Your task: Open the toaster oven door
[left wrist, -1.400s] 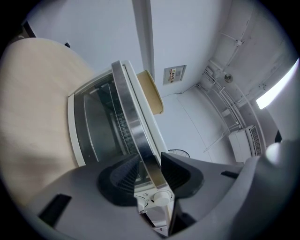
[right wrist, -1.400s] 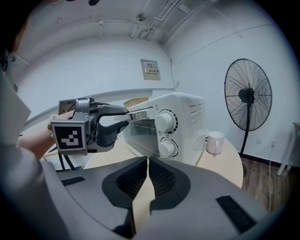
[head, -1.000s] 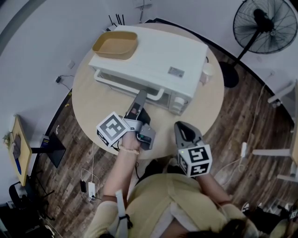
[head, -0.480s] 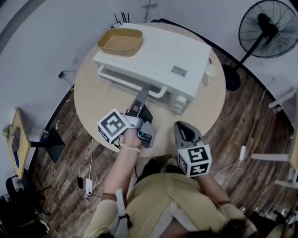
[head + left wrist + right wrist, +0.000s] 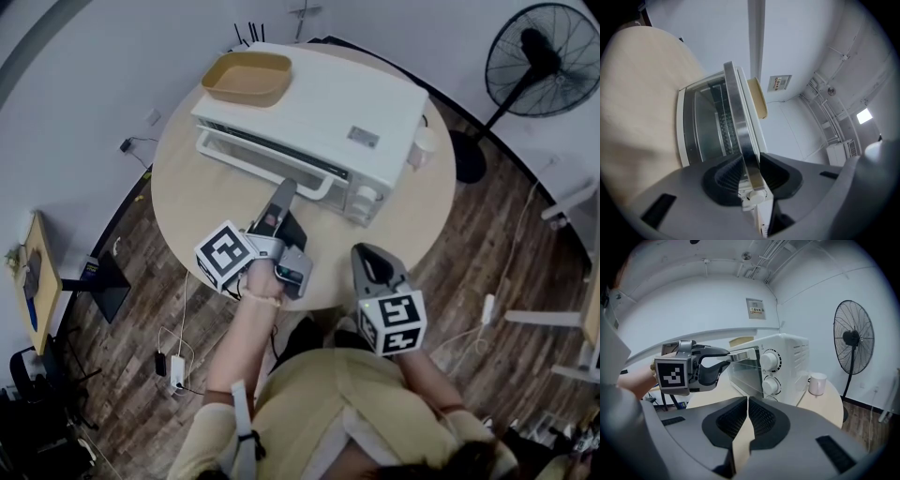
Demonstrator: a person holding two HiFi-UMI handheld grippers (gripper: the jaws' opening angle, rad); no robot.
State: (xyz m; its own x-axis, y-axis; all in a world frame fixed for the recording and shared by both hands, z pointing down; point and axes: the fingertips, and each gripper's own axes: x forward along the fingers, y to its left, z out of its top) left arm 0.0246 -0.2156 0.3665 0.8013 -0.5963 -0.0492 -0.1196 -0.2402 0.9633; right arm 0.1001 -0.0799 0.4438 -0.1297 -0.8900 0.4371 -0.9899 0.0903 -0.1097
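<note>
A white toaster oven (image 5: 319,117) stands on the round table (image 5: 187,211) with its glass door (image 5: 705,122) upright. My left gripper (image 5: 286,186) reaches to the right part of the door handle (image 5: 234,159). In the left gripper view the silver handle bar (image 5: 738,112) runs between the pads of my left gripper (image 5: 750,164). The jaws are closing and both pads touch the bar. My right gripper (image 5: 370,267) hangs over the table's near edge, apart from the oven. It is shut with nothing in it (image 5: 747,401), and from there I see the left gripper (image 5: 726,359) at the handle.
A tan tray (image 5: 247,77) lies on the oven's top. Two knobs (image 5: 768,361) sit on the oven's right front. A white mug (image 5: 419,147) stands right of the oven, and a floor fan (image 5: 548,61) stands beyond the table.
The head view has shifted a little, so the oven sits slightly higher and further right. My left gripper stays at the door handle. The right gripper has not moved.
</note>
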